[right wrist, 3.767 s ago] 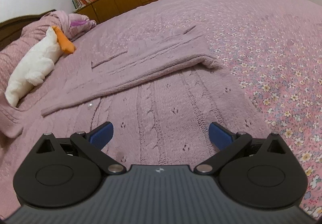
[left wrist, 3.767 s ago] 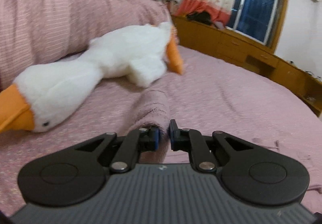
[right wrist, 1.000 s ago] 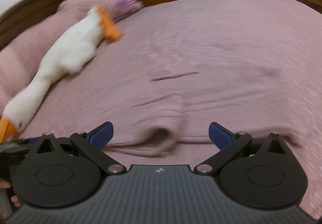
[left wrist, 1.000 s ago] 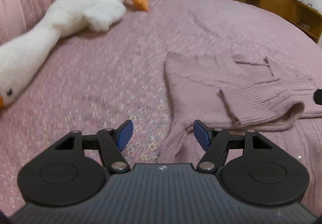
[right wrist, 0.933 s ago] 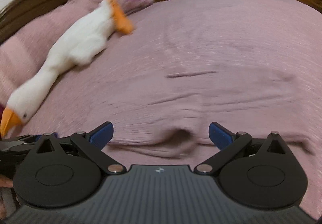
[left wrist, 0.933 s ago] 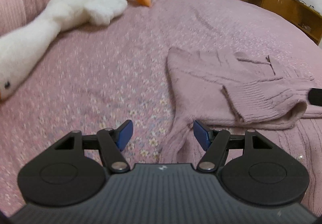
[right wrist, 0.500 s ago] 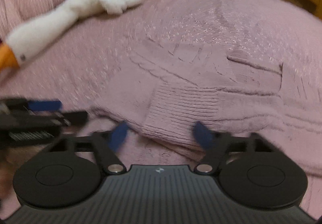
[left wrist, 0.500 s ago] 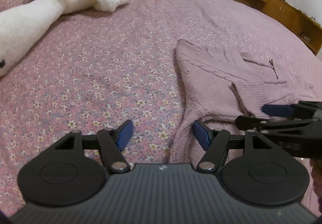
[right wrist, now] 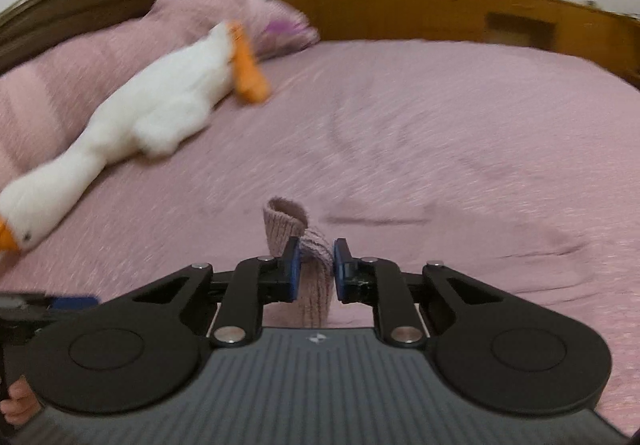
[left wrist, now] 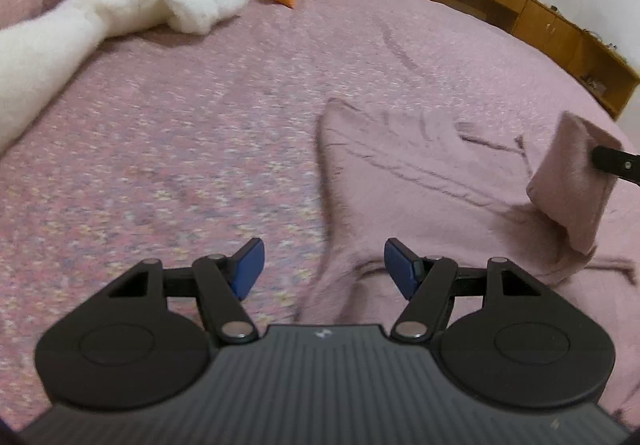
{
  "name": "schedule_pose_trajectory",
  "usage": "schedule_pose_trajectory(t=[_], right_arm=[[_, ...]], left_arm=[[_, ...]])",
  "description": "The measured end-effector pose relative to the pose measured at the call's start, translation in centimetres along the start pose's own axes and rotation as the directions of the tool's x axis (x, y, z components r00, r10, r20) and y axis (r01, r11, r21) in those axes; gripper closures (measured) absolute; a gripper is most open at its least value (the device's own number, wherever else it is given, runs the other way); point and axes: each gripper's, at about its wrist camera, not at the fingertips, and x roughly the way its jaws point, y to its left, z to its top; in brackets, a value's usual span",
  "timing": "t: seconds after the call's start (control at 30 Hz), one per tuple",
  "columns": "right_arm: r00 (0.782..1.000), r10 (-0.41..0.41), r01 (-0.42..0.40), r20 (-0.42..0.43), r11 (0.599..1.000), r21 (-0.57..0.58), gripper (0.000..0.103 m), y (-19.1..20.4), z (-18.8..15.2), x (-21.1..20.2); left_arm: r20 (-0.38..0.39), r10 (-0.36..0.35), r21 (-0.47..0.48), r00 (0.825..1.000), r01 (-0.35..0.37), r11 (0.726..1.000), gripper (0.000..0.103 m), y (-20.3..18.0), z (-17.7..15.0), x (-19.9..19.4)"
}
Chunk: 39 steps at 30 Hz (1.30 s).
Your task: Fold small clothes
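Your right gripper (right wrist: 314, 265) is closing on the sweater's cuff (right wrist: 310, 245), lifted off the bed (left wrist: 200, 133); the sweater (left wrist: 420, 181) lies flat there. Your left gripper (left wrist: 320, 269) hangs released over its edge, holding nothing. The bite looks shallow: tug hard and the cuff may slip, or drag the unpinned body askew.

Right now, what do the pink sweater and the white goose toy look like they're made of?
Sweater: seemingly soft knitted yarn with a fuzzy matte nap; cable lines on the body and a ribbed cuff between the closing right gripper jaws.
Goose toy: probably plush synthetic fur, fluffy white pile, with smoother orange fabric feet.
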Motion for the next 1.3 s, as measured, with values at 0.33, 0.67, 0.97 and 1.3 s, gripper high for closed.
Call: schedule_pose_trajectory(t=[0.33, 0.67, 0.97, 1.3], right_arm=[[0.982, -0.191, 0.182, 0.01, 0.95, 0.253, 0.085, -13.8, -2.1, -3.4], [0.97, -0.217, 0.239, -0.108, 0.931, 0.274, 0.08, -18.9, -7.9, -1.9], [0.971, -0.236, 0.221, 0.026, 0.937, 0.27, 0.032, -18.5, -4.9, -1.8], [0.977, -0.201, 0.211, -0.078, 0.964, 0.159, 0.055, -18.1, -6.3, 2.7]], left_arm=[[-0.052, -0.039, -0.063, 0.998, 0.036, 0.997, 0.035, -0.8, 1.6, 3.4], [-0.013, -0.022, -0.107, 1.0, 0.02, 0.994, 0.035, -0.8, 4.8, 5.8], [-0.029, -0.007, -0.042, 1.0, 0.006, 0.999, 0.035, -3.0, 6.0, 9.3], [0.043, -0.022, 0.063, 0.999, 0.019, 0.998, 0.042, -3.4, 4.8, 10.3]])
